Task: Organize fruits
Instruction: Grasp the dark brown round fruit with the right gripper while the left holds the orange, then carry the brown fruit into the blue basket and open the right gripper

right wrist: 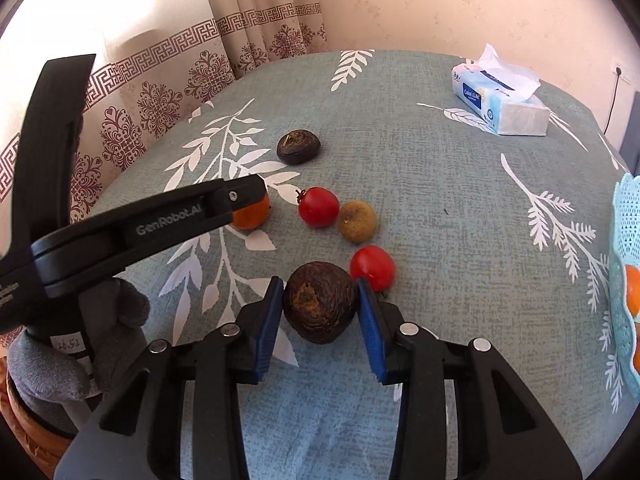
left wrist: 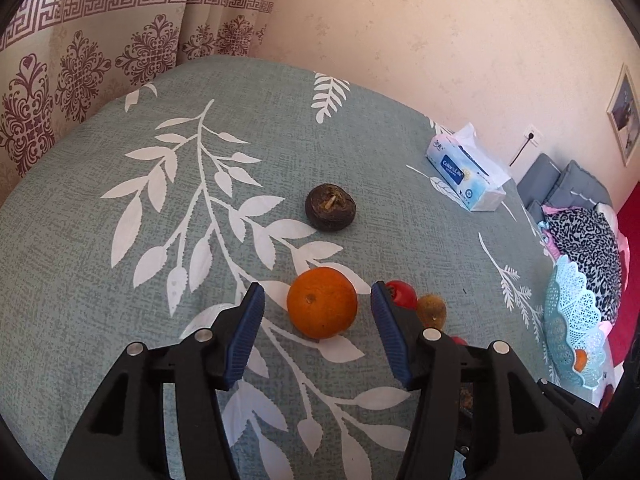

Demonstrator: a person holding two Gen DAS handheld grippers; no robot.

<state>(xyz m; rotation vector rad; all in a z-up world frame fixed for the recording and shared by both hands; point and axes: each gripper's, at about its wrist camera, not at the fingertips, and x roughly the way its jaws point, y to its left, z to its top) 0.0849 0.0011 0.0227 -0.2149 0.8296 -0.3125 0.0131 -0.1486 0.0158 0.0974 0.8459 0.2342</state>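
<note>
Left claw [left wrist: 318,312]: jaws apart, either side of an orange [left wrist: 322,303] at lower centre of the left wrist view, pads clear of it. Right claw [right wrist: 320,306]: blue pads against both sides of a dark brown fruit [right wrist: 320,307], lower centre. On the leaf-print desk [right wrist: 440,208]: second dark fruit [right wrist: 298,147], two red tomatoes [right wrist: 318,207], one yellow-brown fruit [right wrist: 357,221]. Blue lace basket [right wrist: 626,280] at right edge; tissue box [right wrist: 500,104] upper right.

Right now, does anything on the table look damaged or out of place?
The dark brown fruit between the right tool pads has a rough, crusty tan patch facing the camera, possibly a scar or rot. The other fruits look intact; nothing is spilled.
</note>
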